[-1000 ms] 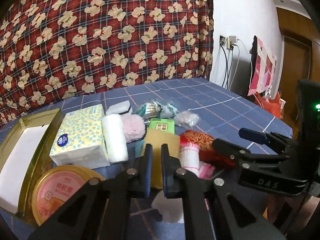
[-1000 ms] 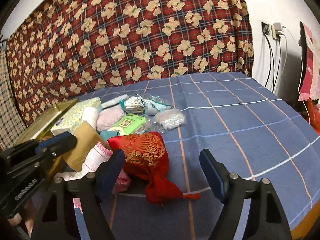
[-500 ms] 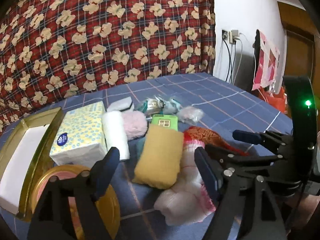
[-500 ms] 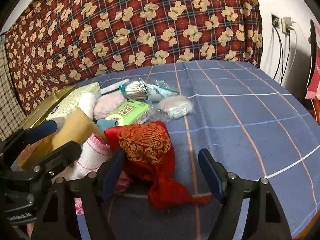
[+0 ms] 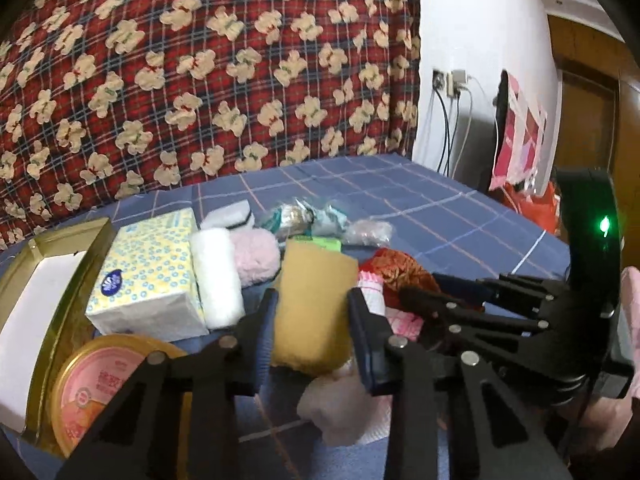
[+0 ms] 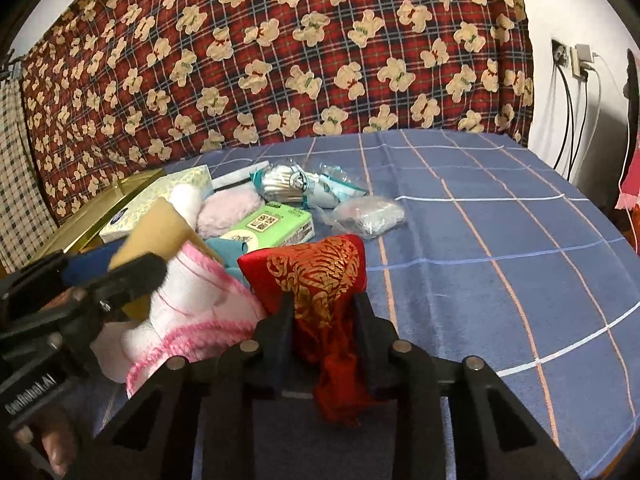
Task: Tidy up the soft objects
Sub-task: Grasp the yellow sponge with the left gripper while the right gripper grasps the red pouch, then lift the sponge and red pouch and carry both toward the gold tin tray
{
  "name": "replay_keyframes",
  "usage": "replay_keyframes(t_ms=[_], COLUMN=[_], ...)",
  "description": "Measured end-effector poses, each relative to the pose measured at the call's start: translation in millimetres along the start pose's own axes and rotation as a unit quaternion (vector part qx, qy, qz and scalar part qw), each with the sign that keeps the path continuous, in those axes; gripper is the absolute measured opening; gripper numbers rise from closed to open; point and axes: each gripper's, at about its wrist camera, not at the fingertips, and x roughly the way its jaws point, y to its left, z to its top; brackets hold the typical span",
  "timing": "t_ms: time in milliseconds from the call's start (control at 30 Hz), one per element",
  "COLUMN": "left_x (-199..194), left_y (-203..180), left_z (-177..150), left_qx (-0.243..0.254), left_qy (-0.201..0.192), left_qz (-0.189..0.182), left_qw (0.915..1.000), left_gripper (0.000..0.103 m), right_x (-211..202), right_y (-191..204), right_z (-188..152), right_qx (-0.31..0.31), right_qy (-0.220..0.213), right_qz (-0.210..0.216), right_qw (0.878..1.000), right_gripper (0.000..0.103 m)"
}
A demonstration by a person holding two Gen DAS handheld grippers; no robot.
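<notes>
My left gripper [image 5: 312, 320] is shut on a mustard-yellow sponge pad [image 5: 314, 300] and holds it over the pile. My right gripper [image 6: 322, 312] is shut on a red pouch with gold print [image 6: 320, 276], whose tail hangs down between the fingers. A white and pink knitted cloth [image 6: 192, 312] lies to the left of the pouch, also seen in the left wrist view [image 5: 348, 408]. A pink fluffy pad [image 5: 256, 256], a white roll [image 5: 216, 276] and a tissue box [image 5: 148, 276] lie behind.
An open gold tin [image 5: 52, 312] with a white inside stands at the left, a round pink-lidded tin [image 5: 108, 392] in front of it. A green packet [image 6: 272, 228], plastic-wrapped items [image 6: 296, 188] and a clear bag [image 6: 368, 216] lie on the blue checked cloth [image 6: 500, 240].
My left gripper opened wide, then closed on the yellow sponge pad. My right gripper moved onto the red pouch and closed on it.
</notes>
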Motion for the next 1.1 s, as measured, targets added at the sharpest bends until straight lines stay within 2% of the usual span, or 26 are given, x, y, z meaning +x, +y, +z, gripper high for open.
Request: replay_keyframes(t_ms=[100, 333, 567, 633, 700, 933, 1100], left_x=[-10, -12, -10, -13, -15, -3, -6], left_y=[5, 8, 6, 8, 6, 3, 3], left_z=[3, 6, 3, 4, 5, 1, 0], left_qx=[-0.008, -0.013, -0.012, -0.018, -0.015, -0.008, -0.007], left_qy=[-0.024, -0.032, -0.024, -0.03, -0.034, -0.006, -0.011], left_qz=[-0.004, -0.011, -0.012, -0.017, -0.012, -0.009, -0.015], left_qw=[0.9997, 0.9993, 0.9996, 0.9992, 0.9992, 0.9999, 0.9998], left_gripper=[0.033, 0.034, 0.034, 0.035, 0.038, 0.039, 0.032], right_x=[-5, -20, -19, -23, -19, -15, -19], right_y=[1, -3, -4, -5, -4, -3, -4], right_z=[0, 5, 4, 4, 4, 2, 2], right_qx=[-0.006, -0.003, -0.001, 0.003, -0.001, -0.006, 0.001], right_qy=[-0.014, -0.053, -0.054, -0.061, -0.051, -0.041, -0.055], right_qz=[-0.011, -0.017, -0.012, -0.005, -0.008, -0.012, -0.008], right_qw=[1.0, 0.998, 0.998, 0.998, 0.999, 0.999, 0.998], right_gripper=[0.028, 0.028, 0.028, 0.028, 0.028, 0.028, 0.028])
